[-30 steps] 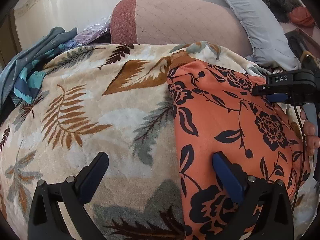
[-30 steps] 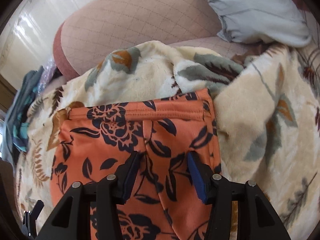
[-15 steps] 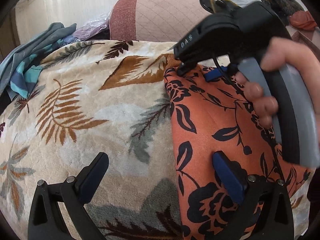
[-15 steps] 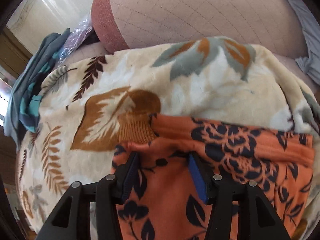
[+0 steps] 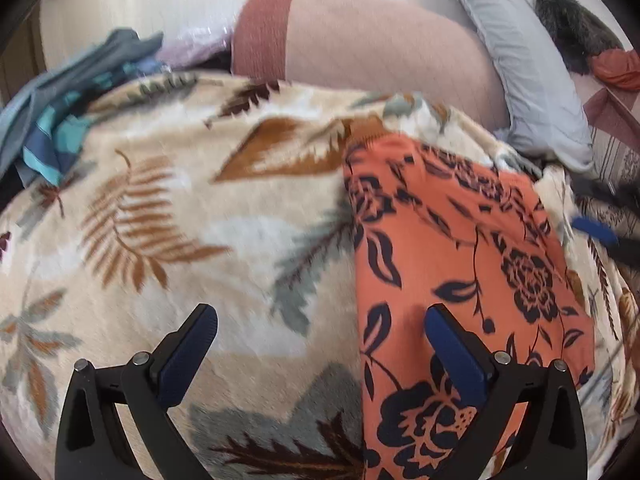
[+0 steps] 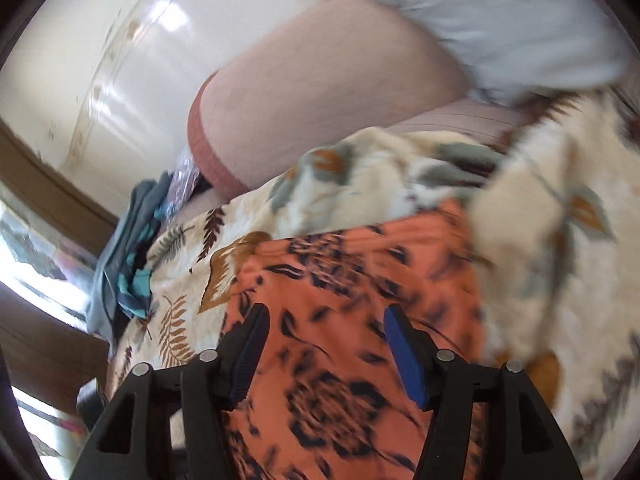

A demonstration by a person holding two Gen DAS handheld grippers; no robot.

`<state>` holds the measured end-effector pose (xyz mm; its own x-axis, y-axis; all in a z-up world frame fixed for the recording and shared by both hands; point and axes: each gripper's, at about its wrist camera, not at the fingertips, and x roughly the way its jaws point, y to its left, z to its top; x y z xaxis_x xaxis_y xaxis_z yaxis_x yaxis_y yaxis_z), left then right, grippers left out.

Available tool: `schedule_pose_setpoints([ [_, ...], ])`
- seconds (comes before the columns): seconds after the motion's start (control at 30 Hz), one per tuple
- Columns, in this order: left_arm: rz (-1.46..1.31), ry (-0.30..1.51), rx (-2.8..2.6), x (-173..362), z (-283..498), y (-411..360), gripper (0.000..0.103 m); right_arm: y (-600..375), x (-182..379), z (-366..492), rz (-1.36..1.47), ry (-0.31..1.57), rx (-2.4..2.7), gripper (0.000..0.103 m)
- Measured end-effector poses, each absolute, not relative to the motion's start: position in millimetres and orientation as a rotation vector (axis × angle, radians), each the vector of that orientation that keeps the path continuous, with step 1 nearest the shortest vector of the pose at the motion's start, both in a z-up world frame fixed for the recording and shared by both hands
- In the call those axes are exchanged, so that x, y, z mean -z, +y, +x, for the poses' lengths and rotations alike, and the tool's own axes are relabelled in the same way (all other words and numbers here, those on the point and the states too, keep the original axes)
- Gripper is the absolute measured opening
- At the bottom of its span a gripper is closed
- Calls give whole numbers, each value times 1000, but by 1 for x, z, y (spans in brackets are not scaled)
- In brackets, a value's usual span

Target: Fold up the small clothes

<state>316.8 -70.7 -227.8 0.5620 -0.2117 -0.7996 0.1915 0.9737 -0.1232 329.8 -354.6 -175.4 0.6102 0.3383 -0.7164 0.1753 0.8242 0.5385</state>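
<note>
An orange garment with a dark floral print [image 5: 460, 264] lies flat on a cream leaf-patterned blanket [image 5: 168, 232]. My left gripper [image 5: 320, 340] is open and empty, low over the garment's left edge, its right finger over the cloth. My right gripper [image 6: 326, 344] is open and empty above the same orange garment [image 6: 360, 288], which lies on the blanket [image 6: 540, 248]. A blue pad of the right gripper [image 5: 596, 232] shows blurred at the right edge of the left wrist view, beside the garment.
A pink bolster cushion [image 5: 360, 48] and a grey pillow [image 5: 532, 80] lie behind the blanket. A pile of blue and teal clothes [image 5: 68, 108] sits at the far left, also in the right wrist view [image 6: 128, 264]. A dark furry item [image 5: 572, 28] is at the far right.
My right gripper has swung away from the garment's far left corner to its right side, and its jaws stand wider than before. My left gripper has barely moved.
</note>
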Motion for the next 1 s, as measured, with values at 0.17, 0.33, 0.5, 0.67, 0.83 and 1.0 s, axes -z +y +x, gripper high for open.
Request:
schedule_pose_setpoints([
  [0.17, -121, 971, 289, 231, 326, -63, 103, -400, 208, 279, 790, 923, -66, 72],
  [0.33, -138, 994, 304, 238, 329, -69, 103, -414, 247, 278, 907, 958, -79, 72],
  [0.5, -110, 1005, 360, 244, 327, -86, 103, -409, 262, 291, 936, 983, -157, 72],
  [0.67, -80, 1013, 404, 246, 323, -99, 103, -402, 268, 299, 926, 983, -211, 78],
  [0.83, -24, 1012, 430, 248, 318, -112, 103, -372, 251, 306, 813, 1005, -297, 78],
  [1.0, 14, 996, 427, 248, 316, -117, 103, -363, 268, 310, 787, 1039, -294, 77],
])
